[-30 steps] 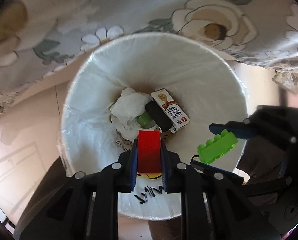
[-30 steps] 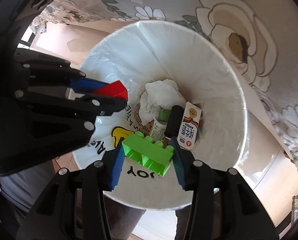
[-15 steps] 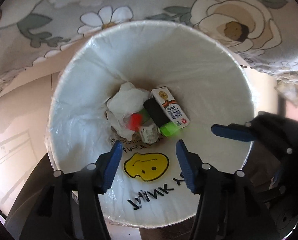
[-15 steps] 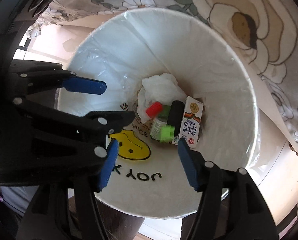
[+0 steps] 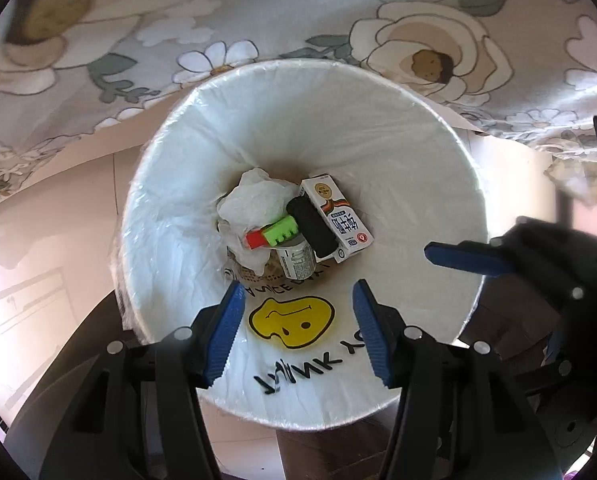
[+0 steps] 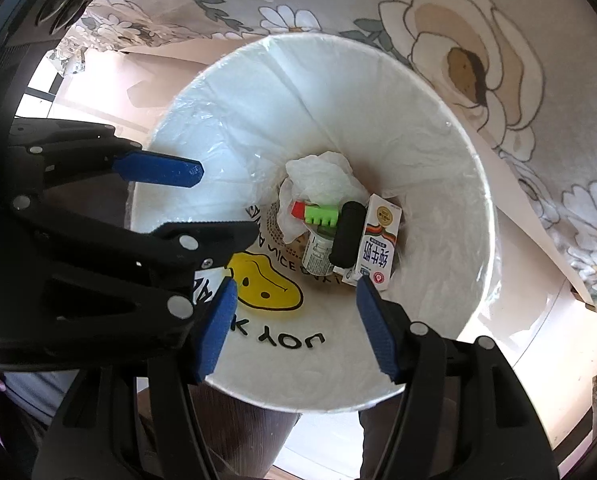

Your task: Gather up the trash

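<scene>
while both grippers hang above it pointing steeply down, the floral cloth (image 5: 258, 12) spreads across the whole far side of the scene, printed with big cream roses and small white daisies, and pale floor shows below its edge. just beside that cloth stands the white bin (image 5: 378, 120), lined with a thin clear bag and printed on its near inner wall with a yellow smiley face (image 5: 290, 320) and black lettering.

the left gripper (image 5: 298, 328) is spread open over the near rim with nothing between its blue pads. the right gripper (image 6: 294, 320) stands open the same way, also empty, and its fingers reach in from the side in the left wrist view.

down at the bottom of the bin lies the collected trash, all bunched together. a crumpled white tissue (image 5: 254, 200) takes the far left part of the pile. a small milk carton (image 5: 338, 218) lies on the right, with a black cylinder (image 5: 313, 226) resting against its left side. a small labelled bottle (image 5: 296, 258) lies nearest the smiley face. on top of the tissue and bottle sit the green brick (image 5: 284, 231) and, touching its left end, the red block (image 5: 255, 239).
</scene>
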`<state>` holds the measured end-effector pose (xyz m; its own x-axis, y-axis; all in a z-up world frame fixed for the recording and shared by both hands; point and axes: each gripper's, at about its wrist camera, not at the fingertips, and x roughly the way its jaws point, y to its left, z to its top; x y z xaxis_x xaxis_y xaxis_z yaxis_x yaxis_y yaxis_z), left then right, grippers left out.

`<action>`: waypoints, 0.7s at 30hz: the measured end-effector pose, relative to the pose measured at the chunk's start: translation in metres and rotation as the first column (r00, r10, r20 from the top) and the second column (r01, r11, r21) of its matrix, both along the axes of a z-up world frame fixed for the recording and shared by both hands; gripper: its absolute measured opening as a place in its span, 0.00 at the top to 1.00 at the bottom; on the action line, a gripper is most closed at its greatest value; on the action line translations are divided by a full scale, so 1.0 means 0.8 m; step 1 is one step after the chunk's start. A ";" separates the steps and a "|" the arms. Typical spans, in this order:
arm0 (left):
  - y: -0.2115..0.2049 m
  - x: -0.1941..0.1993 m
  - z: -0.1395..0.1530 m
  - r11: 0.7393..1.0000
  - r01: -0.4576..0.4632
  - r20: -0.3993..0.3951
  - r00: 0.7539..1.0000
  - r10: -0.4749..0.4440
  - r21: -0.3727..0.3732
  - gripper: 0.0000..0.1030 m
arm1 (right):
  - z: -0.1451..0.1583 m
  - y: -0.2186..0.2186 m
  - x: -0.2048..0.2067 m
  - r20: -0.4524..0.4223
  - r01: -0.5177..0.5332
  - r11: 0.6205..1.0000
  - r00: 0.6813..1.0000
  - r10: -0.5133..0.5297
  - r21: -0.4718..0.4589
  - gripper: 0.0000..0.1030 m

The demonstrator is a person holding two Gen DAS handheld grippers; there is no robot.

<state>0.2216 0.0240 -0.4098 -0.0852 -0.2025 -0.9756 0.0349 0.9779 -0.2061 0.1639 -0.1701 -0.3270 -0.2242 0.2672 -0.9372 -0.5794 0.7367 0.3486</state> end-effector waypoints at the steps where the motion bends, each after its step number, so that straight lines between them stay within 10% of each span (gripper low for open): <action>1: 0.001 -0.001 0.005 1.000 -0.003 0.007 1.000 0.003 0.008 0.43 | 0.004 -0.002 -0.001 0.005 0.002 1.000 1.000 -0.002 0.000 0.39; 21: 0.011 -0.059 0.193 0.998 -0.013 0.279 0.960 -0.006 0.066 0.43 | 0.186 -0.049 -0.029 0.287 0.029 1.000 0.958 -0.028 0.000 0.31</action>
<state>0.1740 0.0327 -0.2551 0.1927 -0.1357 -0.9718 0.0778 0.9894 -0.1228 0.1406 -0.2094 -0.1783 0.0615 0.2657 -0.9621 -0.6334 0.7554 0.1681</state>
